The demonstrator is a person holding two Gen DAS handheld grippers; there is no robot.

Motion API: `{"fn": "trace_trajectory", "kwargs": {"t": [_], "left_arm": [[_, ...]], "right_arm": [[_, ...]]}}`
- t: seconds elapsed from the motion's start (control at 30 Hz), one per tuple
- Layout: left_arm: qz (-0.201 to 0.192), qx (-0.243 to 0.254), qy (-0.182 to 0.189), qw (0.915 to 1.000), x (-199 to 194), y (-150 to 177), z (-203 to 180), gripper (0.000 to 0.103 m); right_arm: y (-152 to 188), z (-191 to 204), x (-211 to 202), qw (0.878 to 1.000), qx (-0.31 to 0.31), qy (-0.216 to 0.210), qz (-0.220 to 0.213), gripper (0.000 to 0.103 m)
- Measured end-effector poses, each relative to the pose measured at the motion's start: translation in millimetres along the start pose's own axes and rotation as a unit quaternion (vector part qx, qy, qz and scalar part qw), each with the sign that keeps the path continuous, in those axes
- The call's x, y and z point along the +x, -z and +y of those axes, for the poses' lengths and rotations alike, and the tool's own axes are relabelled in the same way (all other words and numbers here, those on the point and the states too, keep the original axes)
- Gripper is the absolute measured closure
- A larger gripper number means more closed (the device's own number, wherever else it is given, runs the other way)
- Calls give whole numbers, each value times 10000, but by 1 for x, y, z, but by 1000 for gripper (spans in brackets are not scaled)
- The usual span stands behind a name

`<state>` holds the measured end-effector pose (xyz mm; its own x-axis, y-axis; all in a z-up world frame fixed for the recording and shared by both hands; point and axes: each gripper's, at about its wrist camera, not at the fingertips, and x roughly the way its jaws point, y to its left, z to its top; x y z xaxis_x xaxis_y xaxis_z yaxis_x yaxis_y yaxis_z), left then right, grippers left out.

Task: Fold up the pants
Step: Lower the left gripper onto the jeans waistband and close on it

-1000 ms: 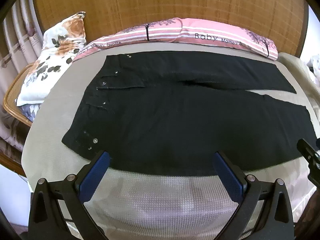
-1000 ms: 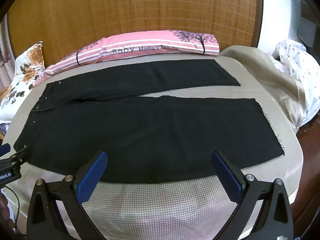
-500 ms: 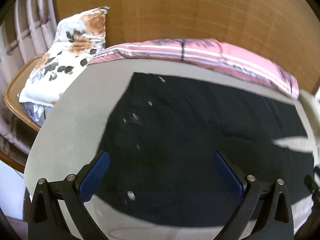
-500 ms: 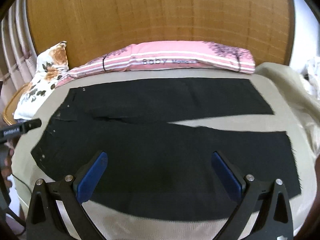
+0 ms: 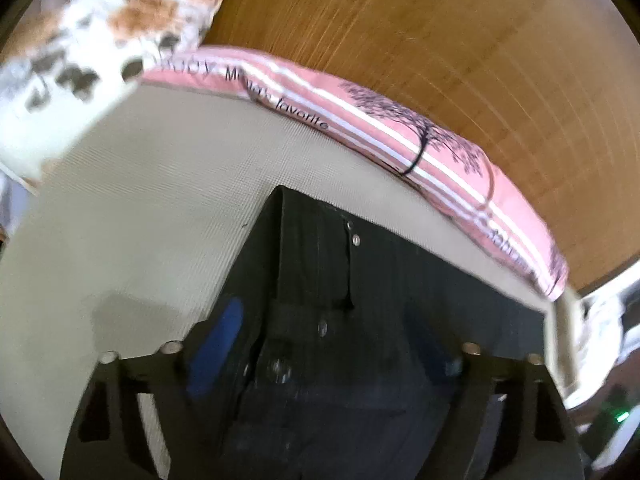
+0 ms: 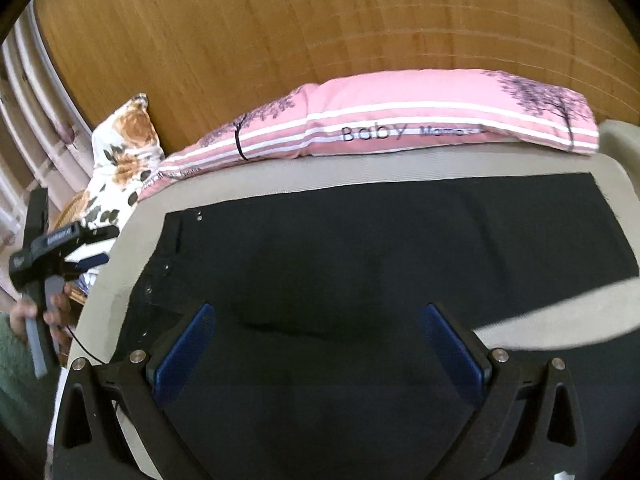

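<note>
Both pairs of jaws stand wide open, gripping nothing. The black denim pants (image 6: 360, 264) lie flat on the beige bed (image 6: 360, 168), legs running rightward; the left gripper (image 5: 324, 344) hovers over the waistband, the right gripper (image 6: 318, 344) above mid-leg.

Cloth on cloth, wood behind.
Pants (image 6: 360, 264): matt black woven cloth, small shiny metal studs. Bed cover (image 5: 132, 200): beige, fine textured weave. Pink pillow (image 6: 400, 128): smooth printed cotton. Headboard (image 6: 280, 32): ribbed wood. Gripper pads (image 6: 184, 350): matt blue.
</note>
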<state>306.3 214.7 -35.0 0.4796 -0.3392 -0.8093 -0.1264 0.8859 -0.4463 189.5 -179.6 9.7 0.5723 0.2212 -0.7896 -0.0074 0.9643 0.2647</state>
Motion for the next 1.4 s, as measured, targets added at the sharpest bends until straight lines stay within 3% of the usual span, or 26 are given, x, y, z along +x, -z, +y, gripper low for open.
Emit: {"fn": "trace_trajectory", "kwargs": {"t": [0.03,0.2,0.37,0.47,0.73,0.93,1.17,1.3,1.37,1.4], "left_arm": [[53,-84,58,9999,7,-6,4,36],[375,-230,561,9975,44,-35,22,48],[528,-405,653,9956,73,-50,41,49],[574,-484,885,9932,83,-57,48,57],[876,-349,1279,9873,109,-69,44,69],[938,-226,1714,9805,116,-70,39,73],[1242,-97,1817,9754,138,-75,35,73],[1135,-247,1861,9757,143,-83,34,73],[1005,-361,1835,9772,142,-81,37,79],[922,-291,1710,9805,140,-79,36,91]], "right_arm": [[-3,3,9,10000,-40,26,66,0],[-14,9,46,9992,-134,97,354,0],[-23,13,78,9983,-213,58,548,0],[-29,19,93,9977,-316,31,605,0],[-50,35,118,9960,-630,-95,626,0],[-67,36,128,9941,-807,-364,630,0],[-85,25,144,9927,-894,-440,686,0],[-88,18,157,9900,-969,-608,822,0],[-91,14,164,9876,-1056,-703,921,0],[-93,12,168,9853,-1171,-740,995,0]]}}
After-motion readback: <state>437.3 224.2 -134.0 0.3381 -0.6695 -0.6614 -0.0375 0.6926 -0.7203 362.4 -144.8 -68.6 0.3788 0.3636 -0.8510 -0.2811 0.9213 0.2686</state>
